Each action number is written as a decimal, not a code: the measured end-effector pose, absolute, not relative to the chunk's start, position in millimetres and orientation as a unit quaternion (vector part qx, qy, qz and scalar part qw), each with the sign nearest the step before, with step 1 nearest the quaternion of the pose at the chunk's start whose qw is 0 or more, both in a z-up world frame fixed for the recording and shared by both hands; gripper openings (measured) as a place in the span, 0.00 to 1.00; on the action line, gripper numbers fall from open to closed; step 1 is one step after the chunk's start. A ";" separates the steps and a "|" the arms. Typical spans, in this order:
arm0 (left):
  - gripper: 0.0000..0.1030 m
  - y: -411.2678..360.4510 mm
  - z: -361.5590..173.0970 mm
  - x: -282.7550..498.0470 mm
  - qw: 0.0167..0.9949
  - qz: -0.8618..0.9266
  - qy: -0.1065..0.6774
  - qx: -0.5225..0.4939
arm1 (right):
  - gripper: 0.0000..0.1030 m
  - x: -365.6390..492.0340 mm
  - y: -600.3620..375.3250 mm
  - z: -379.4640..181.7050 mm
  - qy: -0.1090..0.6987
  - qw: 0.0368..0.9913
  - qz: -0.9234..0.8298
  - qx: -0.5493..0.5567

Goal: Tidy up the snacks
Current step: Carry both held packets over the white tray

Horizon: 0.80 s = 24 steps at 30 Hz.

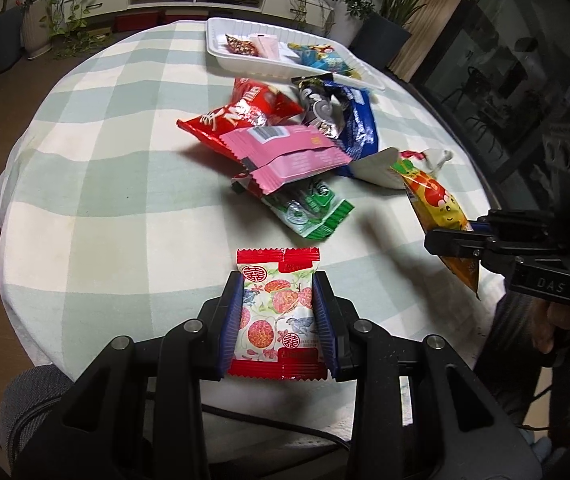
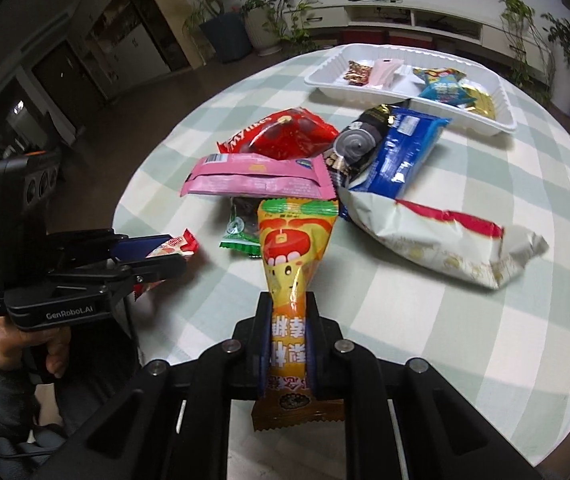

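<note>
Round table under a green-and-white checked cloth [image 1: 97,184], potted plants behind; white plastic compartment tray [image 2: 501,120] at its far side already holds a few small packets, with a loose pile of bags on the tray's near side. Left gripper [image 1: 279,312] is clamped across a small red-and-white lychee-print sachet [image 1: 279,312], right gripper [image 2: 288,344] pinched narrow on the neck of a yellow-orange cartoon-face snack pouch [image 2: 288,248], both on the side of the pile away from the tray. Best carry each high over the pile, lower flat into a free tray section, then let go.
</note>
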<state>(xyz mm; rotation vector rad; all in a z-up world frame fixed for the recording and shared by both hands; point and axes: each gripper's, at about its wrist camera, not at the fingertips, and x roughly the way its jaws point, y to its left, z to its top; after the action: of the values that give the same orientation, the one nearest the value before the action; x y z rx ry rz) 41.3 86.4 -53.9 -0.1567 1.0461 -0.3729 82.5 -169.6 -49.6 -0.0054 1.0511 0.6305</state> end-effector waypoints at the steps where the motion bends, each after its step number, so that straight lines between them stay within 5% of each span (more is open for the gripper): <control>1: 0.31 87.3 -51.6 40.3 0.847 -0.180 0.495 -0.079 | 0.15 82.3 -173.3 -49.4 0.493 0.819 0.294 0.003; 14: 0.31 129.2 11.5 57.4 0.868 -0.193 0.438 -0.133 | 0.15 108.5 -267.2 -24.7 0.452 0.856 0.225 0.114; 24: 0.31 149.2 77.5 169.0 0.894 -0.174 0.396 -0.115 | 0.15 180.9 -346.1 37.0 0.387 0.896 0.138 0.165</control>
<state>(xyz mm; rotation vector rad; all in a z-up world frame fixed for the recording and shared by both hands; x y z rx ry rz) 169.0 149.2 77.5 -0.2375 0.8215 -0.3601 180.9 -346.1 37.0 0.3420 0.8028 0.2862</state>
